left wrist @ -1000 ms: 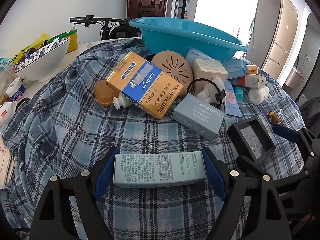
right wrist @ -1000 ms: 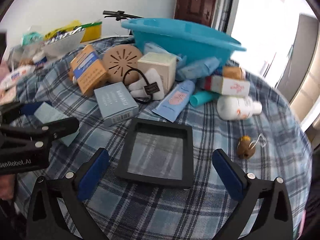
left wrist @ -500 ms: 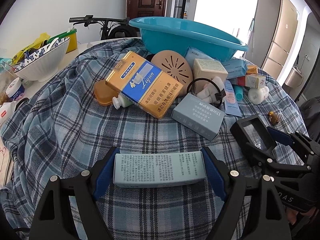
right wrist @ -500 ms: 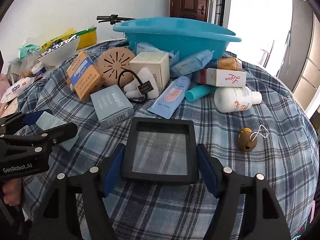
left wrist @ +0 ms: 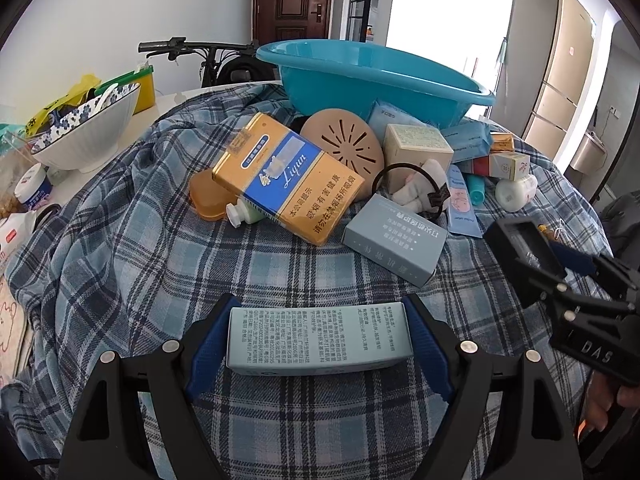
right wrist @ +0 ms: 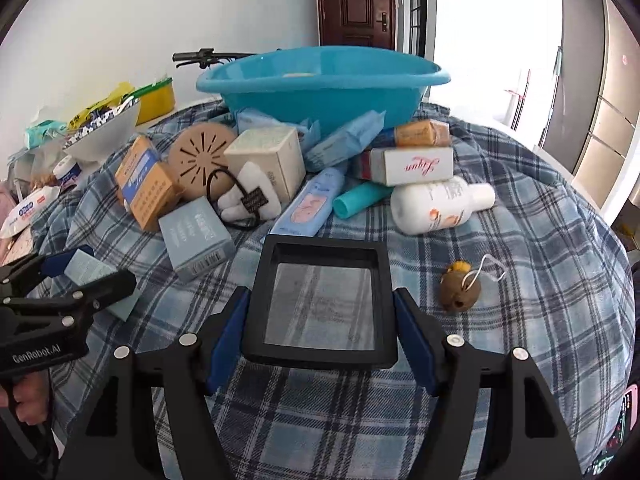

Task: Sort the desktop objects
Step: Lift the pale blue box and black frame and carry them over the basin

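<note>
My left gripper (left wrist: 320, 336) is shut on a pale blue printed box (left wrist: 318, 338), held low over the plaid cloth. My right gripper (right wrist: 322, 332) is shut on a black square clear-lidded case (right wrist: 322, 304), which also shows at the right of the left wrist view (left wrist: 524, 248). The left gripper with its box shows at the left of the right wrist view (right wrist: 80, 276). A teal basin (left wrist: 372, 76) stands at the back, also in the right wrist view (right wrist: 320, 84). In front of it lie a yellow and blue carton (left wrist: 288, 180), a grey-blue box (left wrist: 394, 240), tubes and a white bottle (right wrist: 440, 204).
A round slotted disc (left wrist: 344, 144), a beige cube box (right wrist: 266, 160), a black hair band on white cloth (right wrist: 240, 200) and a small brown trinket (right wrist: 460, 292) lie on the cloth. A patterned bowl (left wrist: 84, 132) and packets stand at the left. A fridge (left wrist: 556, 68) stands beyond the table.
My right gripper closed its fingers on the black case and lifted it slightly off the cloth. My left gripper kept holding the pale blue box in place.
</note>
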The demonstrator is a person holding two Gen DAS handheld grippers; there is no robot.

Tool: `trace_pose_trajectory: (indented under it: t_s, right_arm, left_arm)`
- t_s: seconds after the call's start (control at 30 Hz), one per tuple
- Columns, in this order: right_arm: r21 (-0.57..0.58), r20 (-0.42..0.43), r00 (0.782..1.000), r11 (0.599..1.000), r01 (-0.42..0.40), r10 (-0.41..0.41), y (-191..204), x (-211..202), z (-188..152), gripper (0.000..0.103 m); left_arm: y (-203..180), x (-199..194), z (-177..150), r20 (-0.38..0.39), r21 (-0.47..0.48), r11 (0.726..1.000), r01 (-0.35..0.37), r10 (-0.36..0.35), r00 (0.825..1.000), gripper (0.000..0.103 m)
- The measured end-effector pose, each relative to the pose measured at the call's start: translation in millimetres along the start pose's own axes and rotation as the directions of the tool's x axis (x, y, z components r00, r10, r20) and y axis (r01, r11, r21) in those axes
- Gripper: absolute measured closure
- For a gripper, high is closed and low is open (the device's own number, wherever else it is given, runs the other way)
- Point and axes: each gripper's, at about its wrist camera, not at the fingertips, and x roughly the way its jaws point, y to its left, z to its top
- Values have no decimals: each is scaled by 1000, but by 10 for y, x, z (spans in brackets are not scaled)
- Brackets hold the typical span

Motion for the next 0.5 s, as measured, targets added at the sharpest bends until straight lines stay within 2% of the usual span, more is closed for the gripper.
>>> trace_pose_trajectory:
  t_s: [0.23,0.5]
  right_arm:
    - [-13,62,998,1000,4,-3,-33,-162,139,34]
    - [-8,163,987,1000,18,-17,-74,-410,418,34]
  left_arm:
    - [-14,-78,109,39,2,1000,3,-4,999,19]
    - [-53,-312,402,142,5,1000,10,-11,990,19]
